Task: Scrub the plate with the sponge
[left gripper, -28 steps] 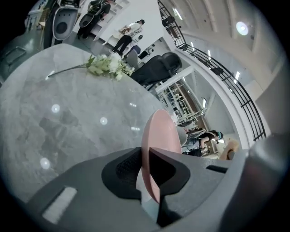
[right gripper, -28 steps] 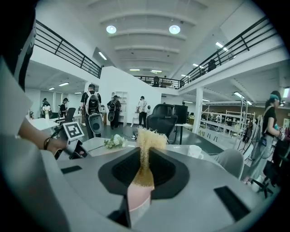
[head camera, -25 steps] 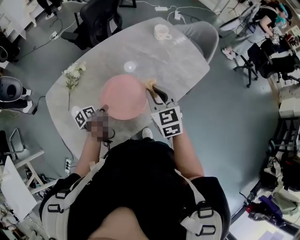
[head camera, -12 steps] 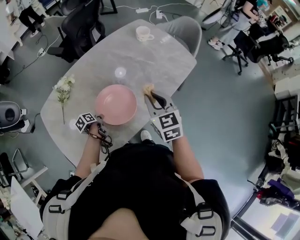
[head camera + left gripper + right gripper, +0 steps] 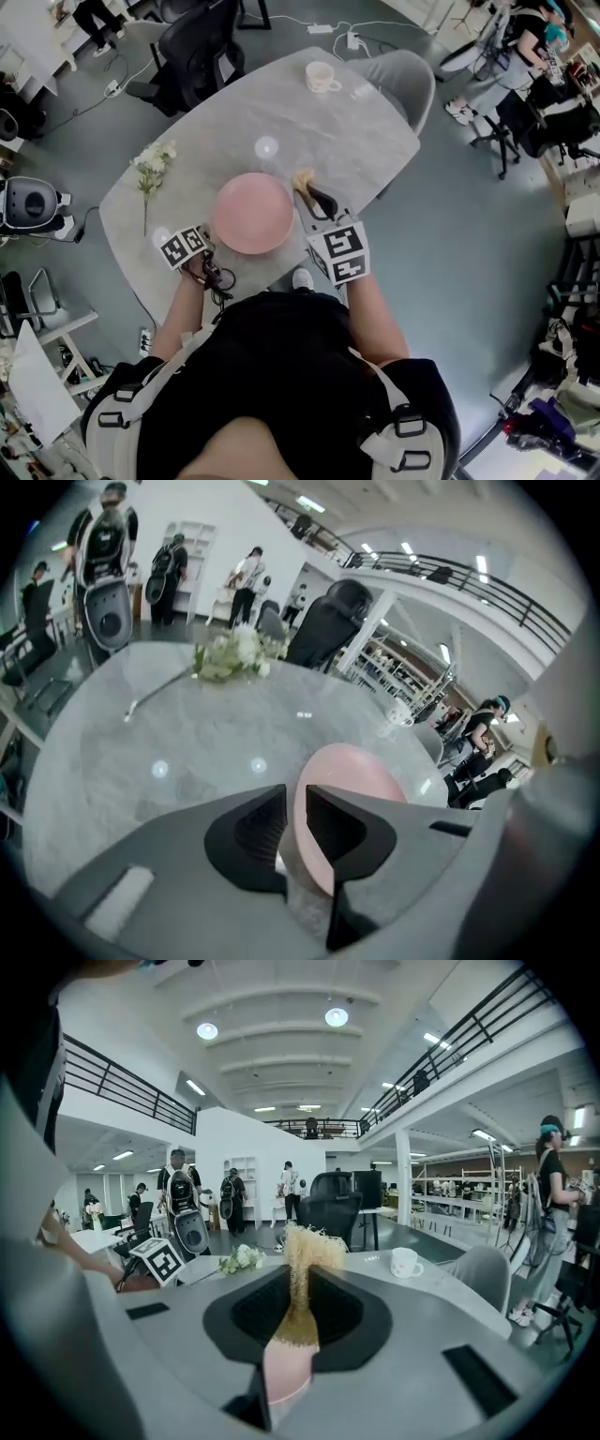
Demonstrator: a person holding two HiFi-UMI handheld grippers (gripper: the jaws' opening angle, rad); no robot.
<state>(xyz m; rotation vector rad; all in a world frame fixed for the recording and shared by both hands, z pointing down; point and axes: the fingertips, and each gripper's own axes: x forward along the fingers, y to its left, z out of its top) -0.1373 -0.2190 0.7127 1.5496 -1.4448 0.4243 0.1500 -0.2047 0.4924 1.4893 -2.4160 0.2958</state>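
**Left claw** point(image 5: 295, 797): I read its jaws as clamped on the near rim of the pink plate point(image 5: 354, 772). The plate extends ahead of the tips over the grey table point(image 5: 216, 112).

**Right claw** point(image 5: 302, 1283): its jaws are closed on the sponge point(image 5: 302, 1246), and the frayed yellow end sticks out past the tips.

From above, the sponge sits just beside the plate's rim, to the right claw's left. I cannot tell whether they touch.

White flowers point(image 5: 234, 653) lie beyond the left claw. A cup point(image 5: 405, 1262) stands far ahead of the right claw.
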